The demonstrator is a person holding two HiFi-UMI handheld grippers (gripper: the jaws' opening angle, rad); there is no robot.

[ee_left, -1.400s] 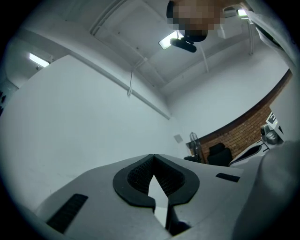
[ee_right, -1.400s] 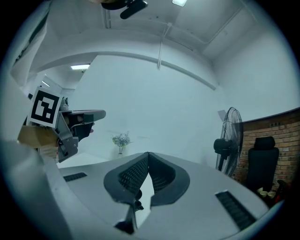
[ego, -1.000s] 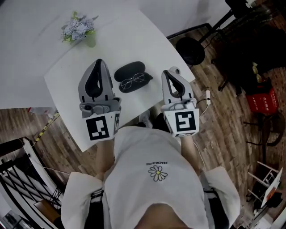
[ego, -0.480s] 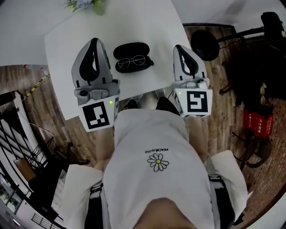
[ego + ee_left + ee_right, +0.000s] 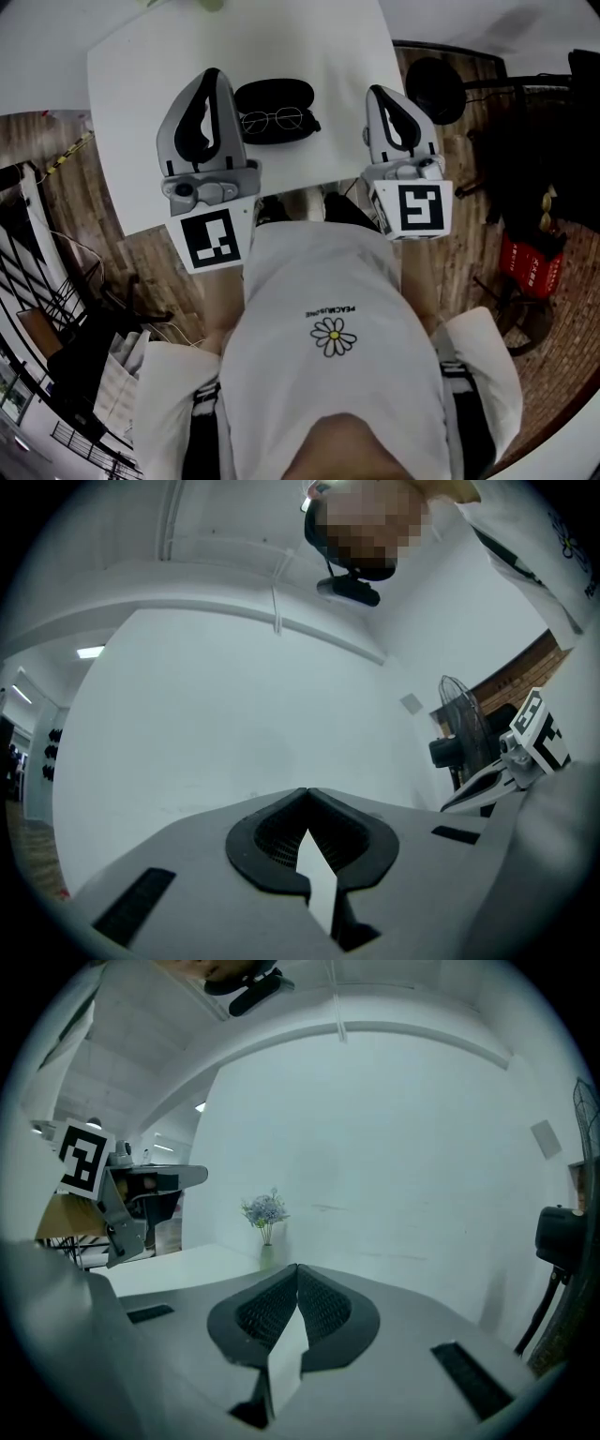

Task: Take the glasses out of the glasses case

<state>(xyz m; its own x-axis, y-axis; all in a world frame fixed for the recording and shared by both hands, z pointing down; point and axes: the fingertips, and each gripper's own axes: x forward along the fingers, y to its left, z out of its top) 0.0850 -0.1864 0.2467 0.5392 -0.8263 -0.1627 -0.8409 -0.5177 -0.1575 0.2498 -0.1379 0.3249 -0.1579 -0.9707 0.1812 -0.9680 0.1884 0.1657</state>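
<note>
A round wire-framed pair of glasses (image 5: 277, 119) lies outside the black oval case (image 5: 274, 95) on the white table (image 5: 122, 103), resting against the case's near side. The left tool (image 5: 210, 75) sits just to the left of the case and the right tool (image 5: 375, 92) near its right, over the table's edge, with both pointing away from the person. Each tool's own view shows its ribbed black pads meeting at the tips, with nothing between them. Each tool carries a cube (image 5: 214, 240) with a square black-and-white marker pattern. The person's white shirt (image 5: 328, 300) has a daisy (image 5: 331, 337) with a short line of small print above it, too small to read. In the right gripper view, a vase of pale flowers (image 5: 266, 1215) stands at the table's far end.
</note>
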